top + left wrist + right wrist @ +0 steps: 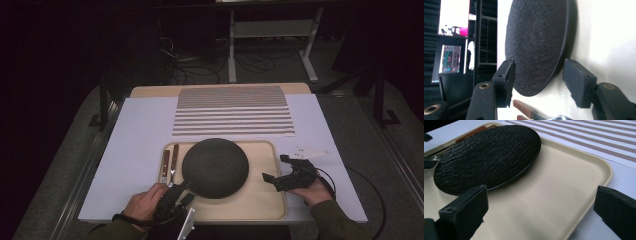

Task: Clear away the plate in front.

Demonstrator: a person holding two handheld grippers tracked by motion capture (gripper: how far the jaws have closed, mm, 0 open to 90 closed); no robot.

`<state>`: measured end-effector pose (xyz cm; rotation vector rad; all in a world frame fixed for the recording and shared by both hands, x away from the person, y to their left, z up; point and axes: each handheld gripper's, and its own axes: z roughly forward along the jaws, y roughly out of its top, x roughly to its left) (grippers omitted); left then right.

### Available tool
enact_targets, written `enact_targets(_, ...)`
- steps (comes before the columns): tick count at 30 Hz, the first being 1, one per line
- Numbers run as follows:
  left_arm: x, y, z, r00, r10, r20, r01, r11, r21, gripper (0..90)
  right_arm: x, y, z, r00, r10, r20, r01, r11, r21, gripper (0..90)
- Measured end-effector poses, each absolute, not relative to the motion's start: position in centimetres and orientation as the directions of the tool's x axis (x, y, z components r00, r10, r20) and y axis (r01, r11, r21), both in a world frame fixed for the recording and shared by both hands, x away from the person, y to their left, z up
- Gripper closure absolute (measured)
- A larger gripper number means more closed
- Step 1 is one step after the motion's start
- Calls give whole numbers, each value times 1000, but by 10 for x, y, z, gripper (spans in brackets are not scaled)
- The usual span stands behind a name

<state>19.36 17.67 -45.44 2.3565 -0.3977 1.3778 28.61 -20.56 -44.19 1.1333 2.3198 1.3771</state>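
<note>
A round black textured plate point(215, 167) point(536, 45) point(486, 157) lies on a beige tray point(260, 200) point(564, 182). My left gripper point(181, 196) point(539, 63) is at the plate's near left rim. Its jaws straddle the rim, and the right pad point(579, 85) stands clear of it, so the gripper is open. My right gripper point(274, 167) point(541, 192) hovers wide open over the tray's right edge with nothing between its jaws. Two wooden-handled pieces of cutlery point(169, 162) point(524, 110) point(471, 133) lie on the tray left of the plate.
A striped placemat point(232, 110) point(586, 135) lies beyond the tray on a white sheet point(140, 140) covering the table. Behind the table are cables on the floor and a white stand point(272, 35). The surroundings are dark.
</note>
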Motion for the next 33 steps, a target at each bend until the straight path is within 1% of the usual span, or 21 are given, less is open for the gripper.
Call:
enact_targets(10, 203, 184, -448, 474, -6, 881, -390, -898, 203, 330, 286, -206, -442, -679, 709, 190, 507, 265, 821, 0)
enact_targets(16, 215, 189, -444, 477, 23, 879, -352, -911, 214, 243, 287, -206, -442, -679, 709, 190, 507, 266, 820, 0)
enact_targets(20, 222, 192, -443, 477, 34, 878, -333, -918, 216, 213, 287, -206, -442, -680, 708, 190, 507, 267, 820, 0)
enact_targets(25, 233, 195, -443, 465, 52, 884, -309, -926, 216, 145, 287, -206, -443, -679, 709, 191, 507, 265, 820, 0)
enact_targets(29, 243, 199, -441, 455, 67, 888, -286, -933, 217, 114, 287, -206, -443, -680, 709, 190, 507, 266, 820, 0)
enact_targets(33, 254, 203, -441, 448, 83, 890, -247, -945, 213, 44, 287, -206, -443, -680, 708, 190, 508, 268, 819, 0)
